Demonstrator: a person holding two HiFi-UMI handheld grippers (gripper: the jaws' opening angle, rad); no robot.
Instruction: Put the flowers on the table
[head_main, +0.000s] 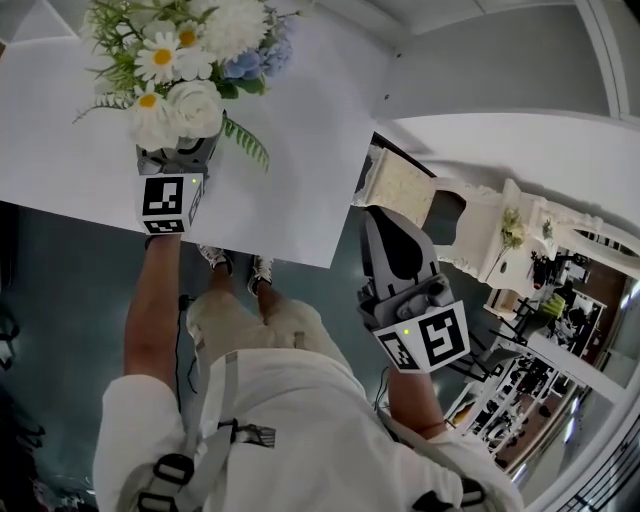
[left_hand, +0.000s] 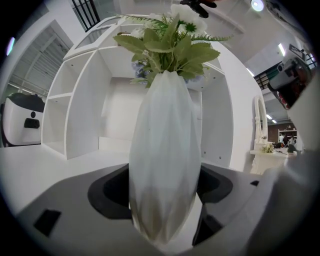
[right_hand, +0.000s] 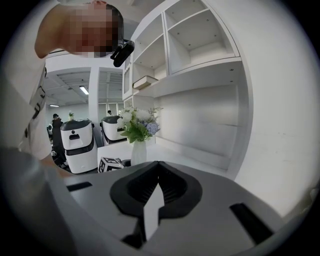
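- flowers (head_main: 190, 60): white and blue bunch with green leaves, upper left of the head view, standing in a white faceted vase (left_hand: 165, 165).
- Handling, as a judgement: the vase looks rigid and smooth, so probably slippery and breakable. The bunch is soft and makes it top-heavy, so stems are no place to grip. Best hold is the vase's wide belly, with a moderate squeeze, kept upright.
- left gripper (head_main: 178, 155): jaws clamped on the vase, 1 pad on each side of the lower belly. In the left gripper view the vase fills the centre of the frame, upright, with the blooms at the top edge.
- The vase is over the white table (head_main: 300, 150). No view shows whether its base touches the top.
- right gripper (head_main: 385, 225): centre right of the head view, just past the table's right edge, well apart from the vase. Jaws pressed together, nothing between them. Its own view shows the vase small, left of centre.
- White shelf unit (left_hand: 85, 100) stands behind the vase, at the table's back.
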